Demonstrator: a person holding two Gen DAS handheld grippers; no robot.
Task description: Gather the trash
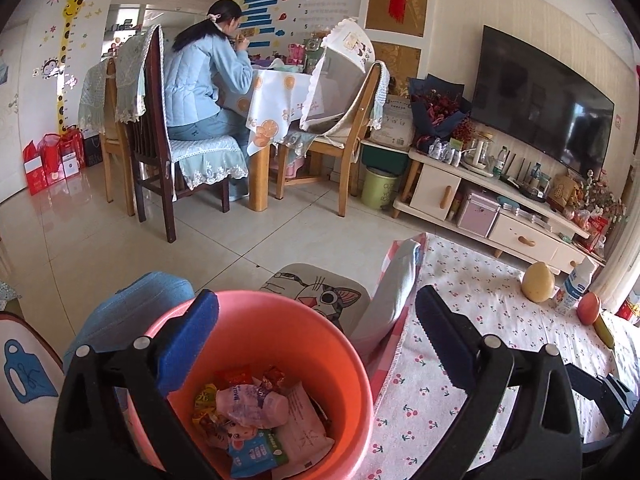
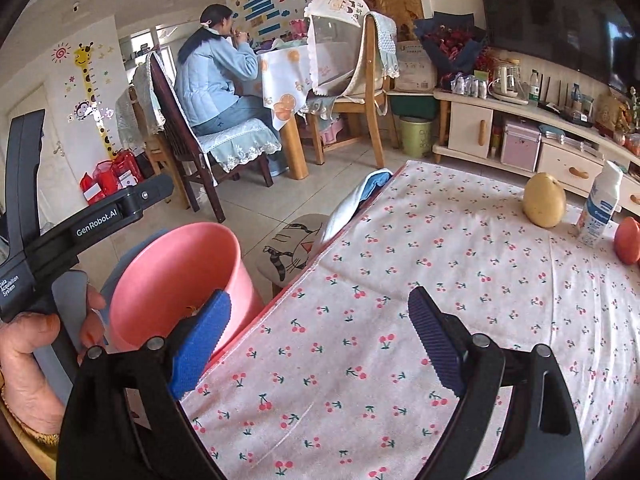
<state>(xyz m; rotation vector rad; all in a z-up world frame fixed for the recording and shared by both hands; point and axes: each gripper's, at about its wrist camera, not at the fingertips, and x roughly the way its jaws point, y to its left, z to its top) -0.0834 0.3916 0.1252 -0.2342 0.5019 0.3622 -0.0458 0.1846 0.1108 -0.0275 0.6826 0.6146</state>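
- At our far left, in the right wrist view, a hand (image 2: 28, 364) grips the handle of the left gripper (image 1: 316, 332), whose black body crosses that corner.
- Next comes the pink bin (image 1: 264, 320), standing on the floor just beside the table edge. In the left wrist view we look straight down into it.
- Inside the bin lies the trash (image 1: 260, 420): crumpled wrappers, a pinkish packet and a blue-and-green sachet, heaped at the bottom.
- Our left gripper hangs over the bin with its jaws spread wide and nothing between the pads; one blue pad sits over the bin's near rim, the other over the cloth.
- Right of the bin we see the cherry-print tablecloth (image 2: 400, 280) covering the table.
- Our right gripper (image 2: 320, 344) hovers above that cloth, jaws likewise wide apart and empty.
- Farther right on the cloth stand a yellow pomelo (image 2: 544, 200), a white bottle (image 2: 600, 208) just beside it, and a red fruit (image 2: 628, 240) at the edge.
- In the background a person (image 1: 204, 76) sits at a dining table.
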